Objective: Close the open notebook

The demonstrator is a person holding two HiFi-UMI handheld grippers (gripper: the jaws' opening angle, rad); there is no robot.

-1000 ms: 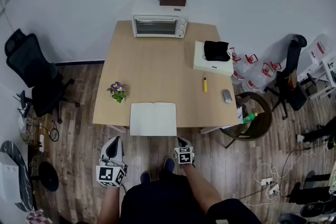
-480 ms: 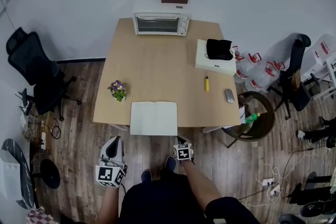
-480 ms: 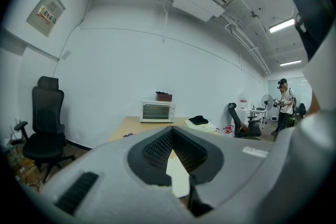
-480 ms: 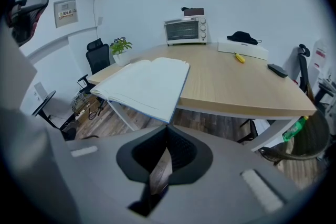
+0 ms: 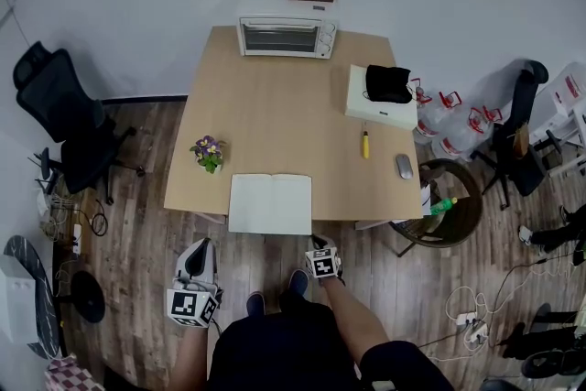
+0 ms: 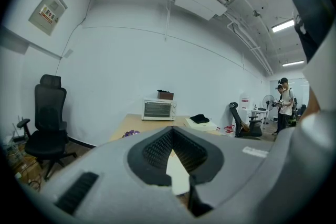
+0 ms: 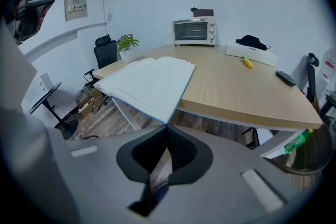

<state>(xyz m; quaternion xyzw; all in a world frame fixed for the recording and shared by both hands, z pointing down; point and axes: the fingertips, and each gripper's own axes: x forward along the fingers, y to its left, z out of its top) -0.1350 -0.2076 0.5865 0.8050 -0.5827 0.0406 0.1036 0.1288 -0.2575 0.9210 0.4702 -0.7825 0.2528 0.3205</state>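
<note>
The open notebook [image 5: 270, 203] lies flat with white pages up at the near edge of the wooden table [image 5: 275, 114], overhanging it a little. In the right gripper view the notebook [image 7: 149, 81] is just ahead and above, its corner sticking out past the table edge. My left gripper [image 5: 194, 275] and right gripper [image 5: 320, 256] hang below the near edge over the floor, apart from the notebook. Both are shut and hold nothing. The left gripper [image 6: 173, 131] shows a sliver of white page [image 6: 176, 168] through its jaws. The right gripper [image 7: 168, 131] points at the notebook's corner.
A toaster oven [image 5: 287, 37] stands at the table's far edge. A small flower pot [image 5: 209, 153] sits left of the notebook. To the right are a white box [image 5: 383, 105] with a black item on it, a yellow marker [image 5: 365, 144] and a mouse [image 5: 406, 166]. An office chair [image 5: 59, 128] stands left.
The head view has drifted slightly, so the table sits a little further right in frame. Both grippers stay low in front of the table; the notebook has not moved.
</note>
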